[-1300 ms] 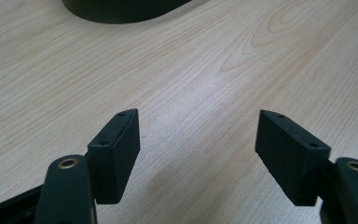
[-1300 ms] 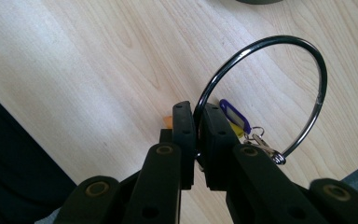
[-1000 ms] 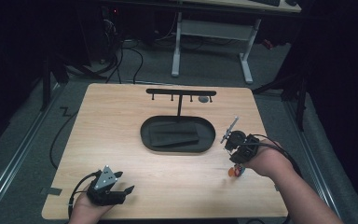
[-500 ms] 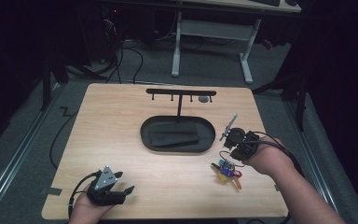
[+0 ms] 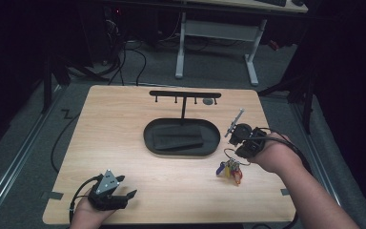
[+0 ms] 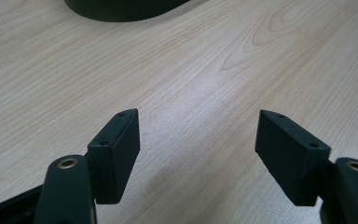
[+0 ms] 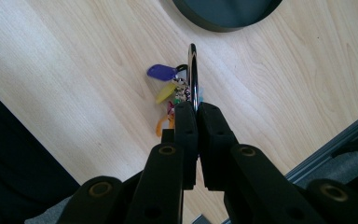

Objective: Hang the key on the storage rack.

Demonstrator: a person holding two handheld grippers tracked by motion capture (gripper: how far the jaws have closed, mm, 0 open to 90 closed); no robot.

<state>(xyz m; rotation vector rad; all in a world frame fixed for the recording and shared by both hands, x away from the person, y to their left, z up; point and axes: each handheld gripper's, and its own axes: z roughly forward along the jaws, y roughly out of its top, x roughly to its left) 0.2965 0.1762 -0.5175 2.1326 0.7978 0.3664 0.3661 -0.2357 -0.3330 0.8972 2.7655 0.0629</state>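
Both right gripper (image 7: 192, 109) fingers (image 7: 186, 135) pinch the key ring (image 7: 193, 74) (left gripper (image 6: 198, 149) fingers spread).

floor (image 5: 100, 67): grey, cables | desk legs (image 5: 214, 45): white | surroundings: dark

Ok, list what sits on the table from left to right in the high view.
Left gripper with jaws open → black oval tray below the hook rack → bunch of keys with coloured tags → right gripper, shut on the key ring.
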